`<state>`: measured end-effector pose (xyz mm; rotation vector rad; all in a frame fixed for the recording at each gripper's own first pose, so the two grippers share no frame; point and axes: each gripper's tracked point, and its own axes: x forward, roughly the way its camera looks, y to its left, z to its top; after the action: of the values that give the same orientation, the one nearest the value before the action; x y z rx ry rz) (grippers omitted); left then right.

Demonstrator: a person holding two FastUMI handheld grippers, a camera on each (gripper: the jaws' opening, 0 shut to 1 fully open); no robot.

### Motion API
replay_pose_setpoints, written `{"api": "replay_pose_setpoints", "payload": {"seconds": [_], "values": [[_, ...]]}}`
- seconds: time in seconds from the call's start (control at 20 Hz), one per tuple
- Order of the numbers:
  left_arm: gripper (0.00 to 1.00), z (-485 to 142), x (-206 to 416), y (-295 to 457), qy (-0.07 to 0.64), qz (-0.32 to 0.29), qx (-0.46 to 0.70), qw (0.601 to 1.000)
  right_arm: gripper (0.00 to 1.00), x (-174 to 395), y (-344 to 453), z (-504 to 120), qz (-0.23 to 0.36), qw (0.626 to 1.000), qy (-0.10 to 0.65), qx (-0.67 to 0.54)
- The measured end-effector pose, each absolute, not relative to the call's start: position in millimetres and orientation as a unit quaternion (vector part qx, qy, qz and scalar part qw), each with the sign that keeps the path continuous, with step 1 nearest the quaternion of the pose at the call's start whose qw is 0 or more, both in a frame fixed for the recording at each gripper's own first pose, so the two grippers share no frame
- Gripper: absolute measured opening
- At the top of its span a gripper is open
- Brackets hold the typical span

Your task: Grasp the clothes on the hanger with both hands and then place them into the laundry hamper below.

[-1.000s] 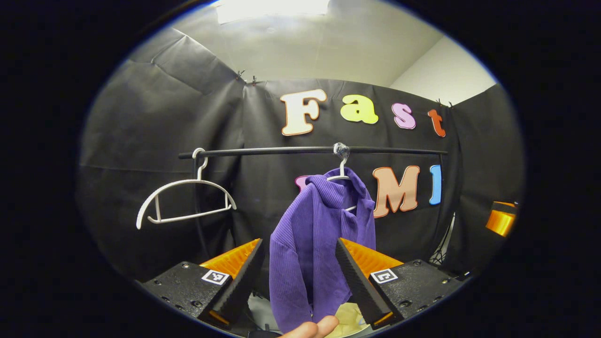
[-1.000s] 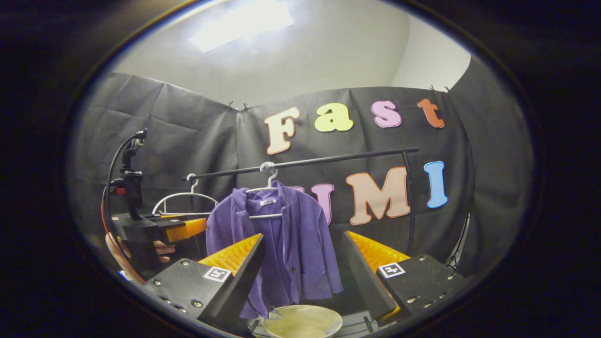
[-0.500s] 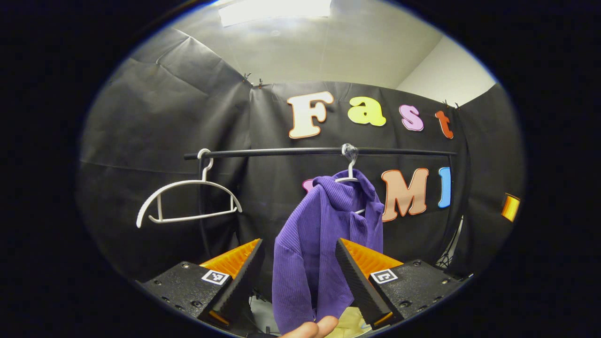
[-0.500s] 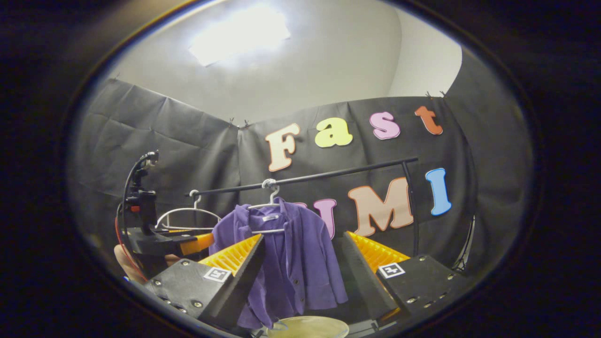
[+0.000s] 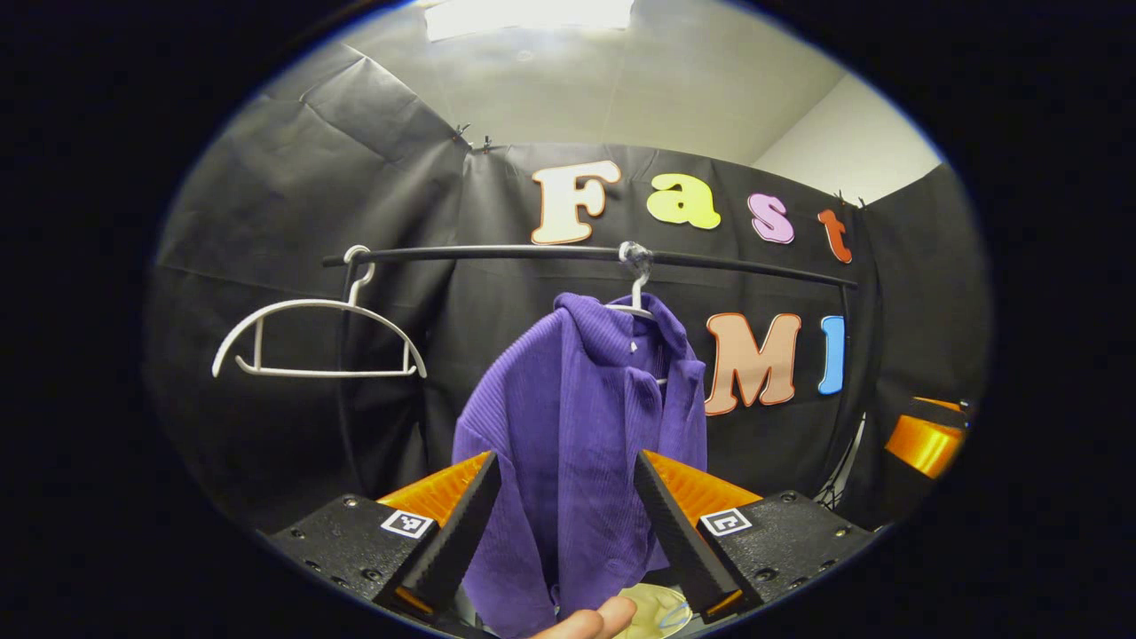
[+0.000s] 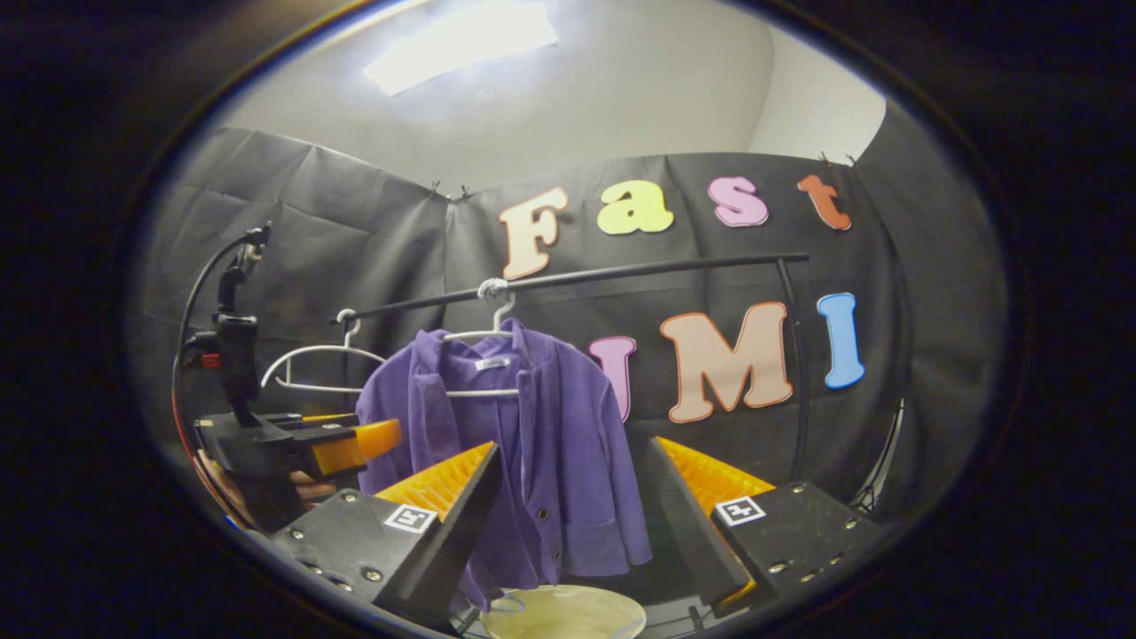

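Note:
A purple corduroy jacket point(image 5: 586, 417) point(image 6: 524, 444) hangs on a white hanger point(image 6: 484, 335) from a black rail point(image 5: 577, 256). My left gripper point(image 5: 565, 519) is open, and the jacket's sleeve side shows between its fingers, farther off. My right gripper point(image 6: 572, 510) is open too, facing the jacket's buttoned front from a short distance. The left gripper point(image 6: 293, 444) and the hand holding it appear at the left of the right gripper view. The pale rim of the laundry hamper point(image 6: 568, 612) point(image 5: 652, 608) lies below the jacket.
An empty white hanger point(image 5: 315, 337) point(image 6: 311, 368) hangs at the rail's left end. The rail's upright post point(image 6: 799, 364) stands at the right. Black cloth walls close the booth behind and at both sides. A fingertip point(image 5: 595, 621) shows at the bottom of the left gripper view.
Both grippers have come nearer the jacket, which looks larger now. The left view has shifted so the rail and hangers sit higher. Both stay open.

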<state>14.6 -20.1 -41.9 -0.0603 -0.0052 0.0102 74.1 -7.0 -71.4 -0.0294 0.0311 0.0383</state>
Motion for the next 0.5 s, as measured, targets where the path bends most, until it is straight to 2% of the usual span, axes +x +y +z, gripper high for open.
{"api": "replay_pose_setpoints", "payload": {"seconds": [0.05, 0.25, 0.3, 0.5], "values": [[0.94, -47.0, 18.9, -29.2, -0.001, -0.007, -0.037, 0.999, 0.98, 82.4, -5.5, -79.9, 0.023, 0.999, 0.023, -0.014], [0.94, -74.2, 40.6, -46.0, 0.011, -0.014, -0.037, 0.999, 1.0, 122.0, -1.8, -115.7, 0.036, 0.998, 0.047, -0.032], [0.92, -81.0, 46.6, -47.5, 0.015, -0.011, -0.032, 0.999, 0.98, 131.6, 1.3, -124.6, 0.041, 0.997, 0.057, -0.037], [0.92, -97.5, 68.5, -42.6, 0.028, 0.012, -0.023, 0.999, 1.0, 163.5, 16.7, -147.6, 0.063, 0.995, 0.063, -0.041]]}}
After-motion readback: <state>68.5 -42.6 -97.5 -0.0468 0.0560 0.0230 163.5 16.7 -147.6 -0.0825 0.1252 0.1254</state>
